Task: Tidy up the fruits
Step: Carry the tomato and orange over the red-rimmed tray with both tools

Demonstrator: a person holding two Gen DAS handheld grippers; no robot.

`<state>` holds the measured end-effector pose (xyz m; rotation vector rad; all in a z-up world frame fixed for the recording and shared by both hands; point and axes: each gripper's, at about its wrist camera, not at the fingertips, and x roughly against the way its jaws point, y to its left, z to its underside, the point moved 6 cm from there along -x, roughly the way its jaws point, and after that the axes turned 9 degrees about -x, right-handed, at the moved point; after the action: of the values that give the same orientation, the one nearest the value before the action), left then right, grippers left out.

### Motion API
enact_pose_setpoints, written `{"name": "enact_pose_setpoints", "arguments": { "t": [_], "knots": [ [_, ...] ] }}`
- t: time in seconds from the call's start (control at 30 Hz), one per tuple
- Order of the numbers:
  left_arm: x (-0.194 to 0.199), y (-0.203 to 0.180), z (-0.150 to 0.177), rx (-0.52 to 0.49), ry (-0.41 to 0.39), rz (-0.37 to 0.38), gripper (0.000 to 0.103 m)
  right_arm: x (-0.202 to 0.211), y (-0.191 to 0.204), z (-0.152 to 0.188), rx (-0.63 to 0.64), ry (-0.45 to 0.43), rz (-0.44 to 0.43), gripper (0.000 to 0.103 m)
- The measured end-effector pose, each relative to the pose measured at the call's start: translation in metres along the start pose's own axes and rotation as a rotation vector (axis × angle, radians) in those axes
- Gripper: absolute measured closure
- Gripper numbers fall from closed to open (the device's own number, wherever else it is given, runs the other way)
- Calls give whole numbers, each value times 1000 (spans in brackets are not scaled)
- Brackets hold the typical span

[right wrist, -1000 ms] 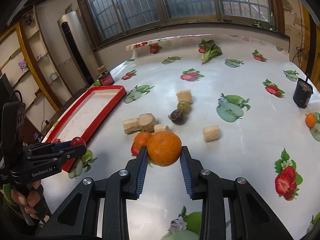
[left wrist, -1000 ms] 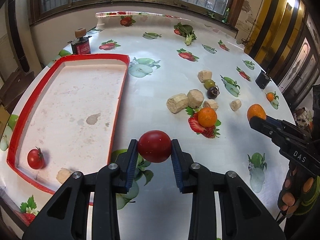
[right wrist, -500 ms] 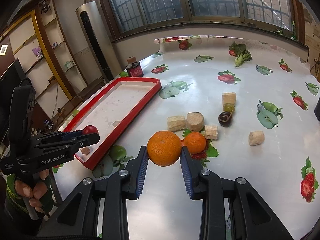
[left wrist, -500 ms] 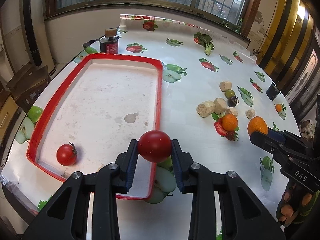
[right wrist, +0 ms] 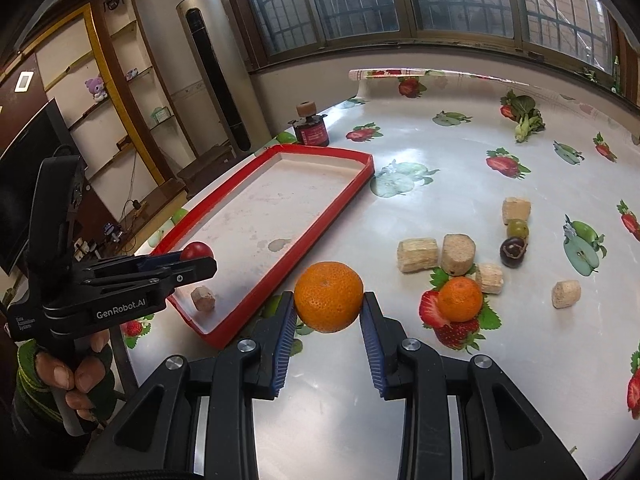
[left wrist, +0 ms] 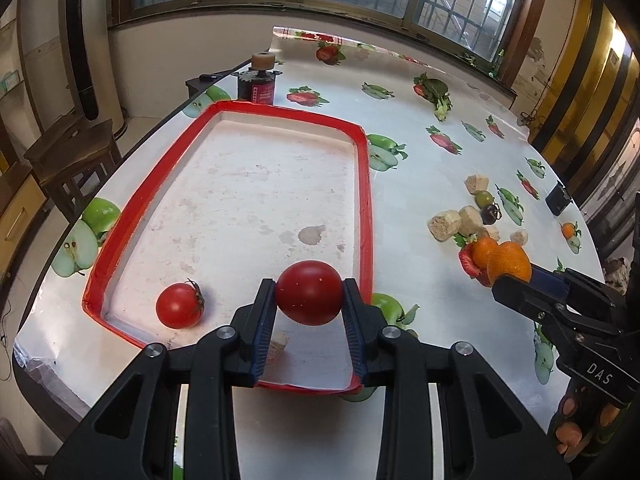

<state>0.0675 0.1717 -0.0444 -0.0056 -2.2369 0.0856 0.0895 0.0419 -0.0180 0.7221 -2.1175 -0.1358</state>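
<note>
My left gripper [left wrist: 309, 304] is shut on a red tomato [left wrist: 309, 297], held above the near right corner of the red-rimmed tray [left wrist: 365, 184]. A second tomato [left wrist: 178, 305] and a small beige chunk [left wrist: 278, 345] lie inside the tray near its front edge. My right gripper [right wrist: 329, 312] is shut on a large orange [right wrist: 329, 295], held over the table just right of the tray [right wrist: 340, 204]. In the right wrist view the left gripper [right wrist: 192, 262] appears at the left with its tomato [right wrist: 196, 249]. A smaller orange [right wrist: 460, 299] rests on the table.
Several beige chunks [right wrist: 416, 255], a green fruit [right wrist: 517, 228] and a dark fruit [right wrist: 513, 251] lie scattered right of the tray. A dark jar [left wrist: 257, 87] stands behind the tray. A leafy vegetable [right wrist: 524, 116] lies far back. A small black box [left wrist: 557, 200] sits at the table's right edge.
Both grippers have moved left across the table with their fruit. The left one has gone from beside the tray to above its near right corner; the right one has closed in on the tray.
</note>
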Motion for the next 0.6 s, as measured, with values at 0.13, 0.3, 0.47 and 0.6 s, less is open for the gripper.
{"name": "enact_pose_setpoints", "arguments": {
  "t": [0.13,0.3,0.47,0.6],
  "knots": [
    [1,11,0,11,-1,-10,73,-9,15,-5,20,9,-20,70],
    [-1,32,-1,34,1,-28,73,-22,36,-11,43,21,-46,70],
    [-5,56,-6,58,6,-54,73,-38,56,-18,64,33,-73,70],
    [-13,74,-11,82,16,-66,73,-56,71,-20,78,54,-94,70]
  ]
}}
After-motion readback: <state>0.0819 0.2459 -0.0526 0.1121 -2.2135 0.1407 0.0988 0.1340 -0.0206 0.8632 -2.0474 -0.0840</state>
